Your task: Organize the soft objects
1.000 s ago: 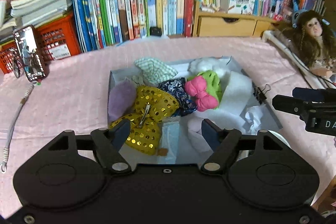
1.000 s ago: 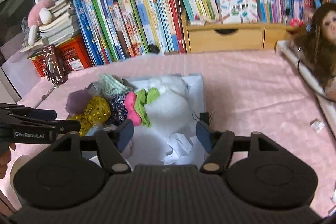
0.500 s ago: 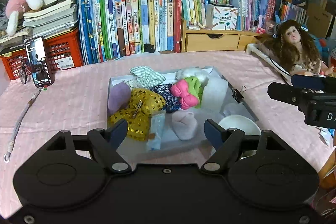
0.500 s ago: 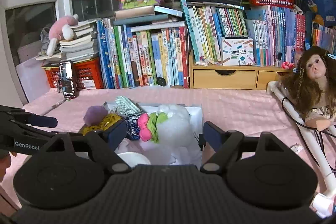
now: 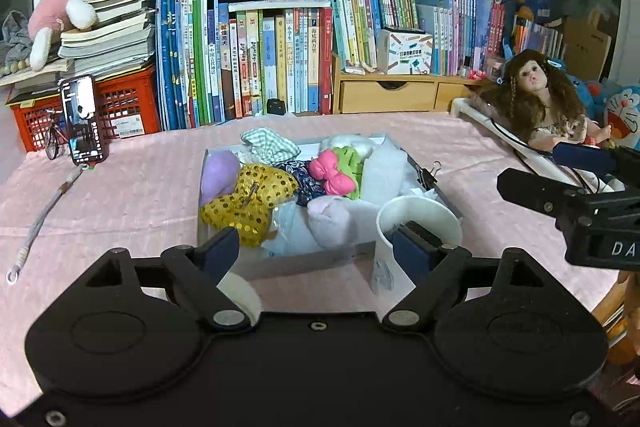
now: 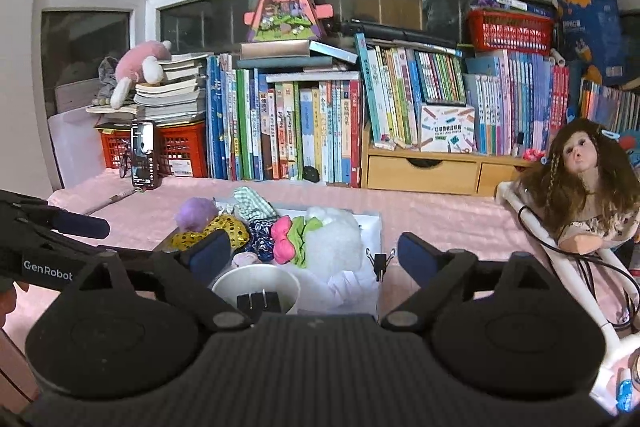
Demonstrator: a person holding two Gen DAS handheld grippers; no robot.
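Standing before both spread tongs, a white cup fronts the tray.

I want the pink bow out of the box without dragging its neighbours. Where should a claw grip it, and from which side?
Grip the pink bow at its pinched middle, coming from above. The narrow waist between its two puffy lobes fits an open claw, and the green piece and dark patterned fabric crowd its sides, so a sideways approach would likely snag them.
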